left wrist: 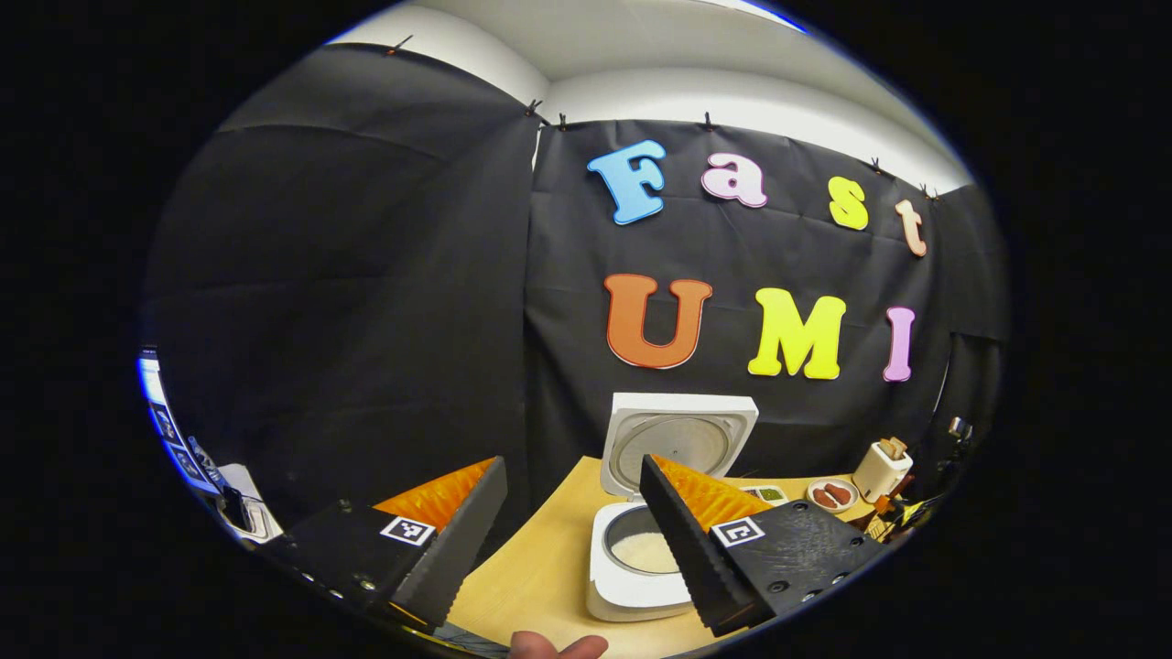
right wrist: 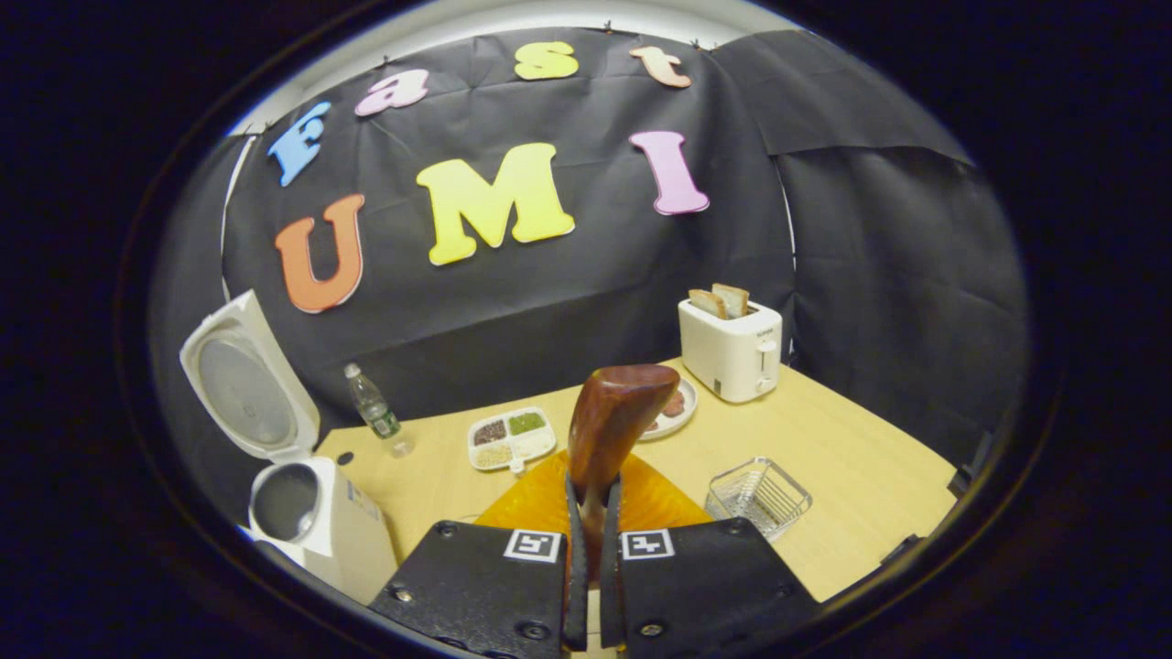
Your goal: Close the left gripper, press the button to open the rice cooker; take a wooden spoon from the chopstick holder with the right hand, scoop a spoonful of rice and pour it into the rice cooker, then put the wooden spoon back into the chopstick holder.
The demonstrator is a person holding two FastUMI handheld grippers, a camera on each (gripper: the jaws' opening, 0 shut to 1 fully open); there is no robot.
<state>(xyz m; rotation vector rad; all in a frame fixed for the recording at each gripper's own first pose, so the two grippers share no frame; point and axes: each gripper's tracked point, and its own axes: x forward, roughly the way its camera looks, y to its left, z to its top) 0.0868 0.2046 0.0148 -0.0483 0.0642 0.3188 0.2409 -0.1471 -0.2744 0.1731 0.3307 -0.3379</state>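
Right gripper pinching brown wooden spoon; left gripper spread above open white rice cooker, rice inside.

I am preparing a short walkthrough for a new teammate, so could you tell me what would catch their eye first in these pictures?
The white rice cooker stands on the wooden table with its lid flipped up and rice in the pot. The right gripper is shut on a wooden spoon, which rises in the middle of its view. Behind it, a toaster holds two slices of bread at the table's far edge.
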